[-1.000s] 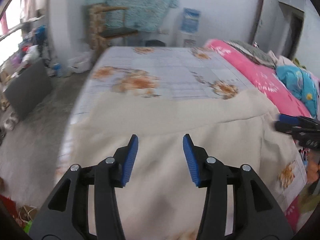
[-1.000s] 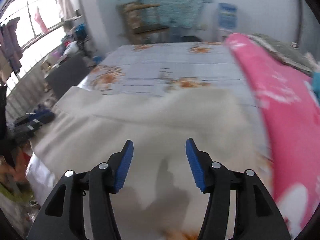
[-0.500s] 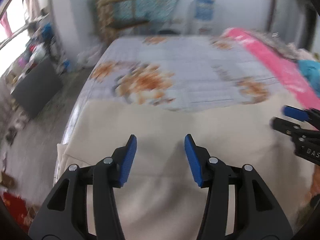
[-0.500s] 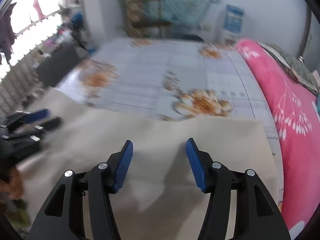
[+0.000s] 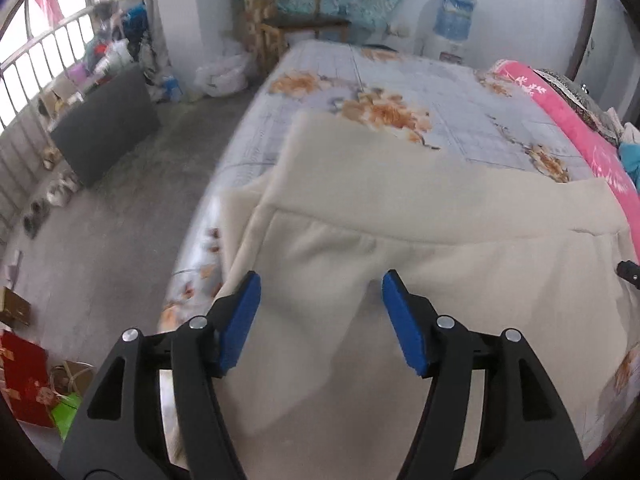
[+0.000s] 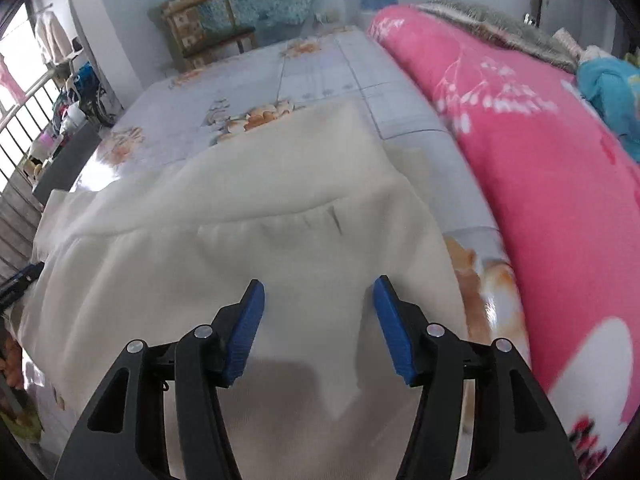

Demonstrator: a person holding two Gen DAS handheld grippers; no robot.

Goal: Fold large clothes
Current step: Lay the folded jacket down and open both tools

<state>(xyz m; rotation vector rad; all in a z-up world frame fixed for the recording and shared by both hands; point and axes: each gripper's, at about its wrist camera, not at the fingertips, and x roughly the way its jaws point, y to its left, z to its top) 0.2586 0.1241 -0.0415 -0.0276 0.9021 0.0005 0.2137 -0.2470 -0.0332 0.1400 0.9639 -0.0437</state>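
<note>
A large cream garment (image 5: 440, 216) lies spread on the bed, with a wide folded band across its far part. My left gripper (image 5: 320, 280) hovers over the garment's left part, its jaws opening, with only flat cloth below and nothing between the blue pads. Over the right part (image 6: 260, 184) of the same cloth my right gripper (image 6: 319, 284) stands open and holds nothing. A tip of the right gripper (image 5: 626, 270) shows at the edge of the left wrist view. The left gripper (image 6: 20, 276) peeks in at the left edge of the right wrist view.
The bed has a pale floral sheet (image 5: 440, 92). A pink blanket (image 6: 540, 160) is heaped along its right side. Grey floor (image 5: 120, 200) with a dark board (image 5: 104, 120) and clutter lies left of the bed. A wooden chair (image 5: 296, 20) and a water dispenser (image 5: 452, 28) stand at the far wall.
Both grippers have moved apart and lower over the cloth. The left jaws stand wider than before. A folded band now shows across the garment's far part.
</note>
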